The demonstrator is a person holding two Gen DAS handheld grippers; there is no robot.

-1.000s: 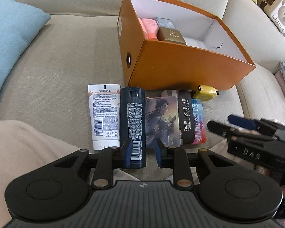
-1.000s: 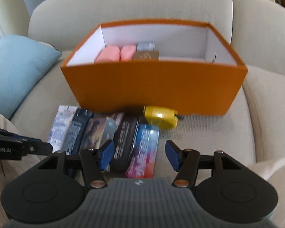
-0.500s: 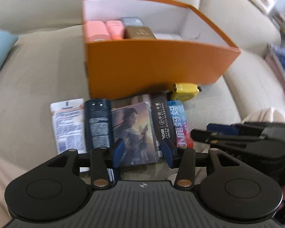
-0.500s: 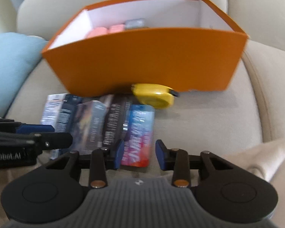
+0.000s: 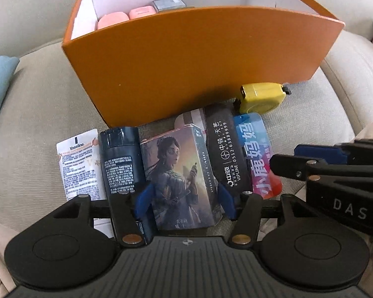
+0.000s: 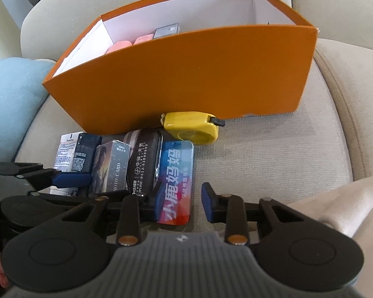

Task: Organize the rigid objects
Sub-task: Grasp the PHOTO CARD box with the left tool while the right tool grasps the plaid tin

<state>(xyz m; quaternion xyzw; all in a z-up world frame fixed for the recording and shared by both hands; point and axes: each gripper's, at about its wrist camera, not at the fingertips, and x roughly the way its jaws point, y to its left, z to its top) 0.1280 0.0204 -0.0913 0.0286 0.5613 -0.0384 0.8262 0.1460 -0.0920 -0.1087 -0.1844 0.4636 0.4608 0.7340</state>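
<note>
A row of items lies on the sofa seat in front of the orange box (image 5: 199,57): a Vaseline tube (image 5: 79,166), a dark blue bottle (image 5: 119,159), a picture card box (image 5: 176,171), a black case (image 5: 226,149), a blue-red packet (image 6: 176,181) and a yellow tape measure (image 6: 191,129). My left gripper (image 5: 184,201) straddles the near end of the card box; its jaws are opening, with the pads just beside the box edges. My right gripper (image 6: 182,204) stands open around the packet's near end, with a gap at the right pad.
The orange box holds two pink items (image 5: 126,17) and a grey box (image 5: 167,2) at its left end. A light blue cushion (image 6: 10,94) lies to the left. Beige sofa seat (image 6: 261,161) stretches right of the packet. Beige fabric (image 6: 348,198) sits at the near right.
My left gripper slid right from the dark bottle to the card box and its jaws widened. My right gripper came down closer over the packet and its jaws narrowed.
</note>
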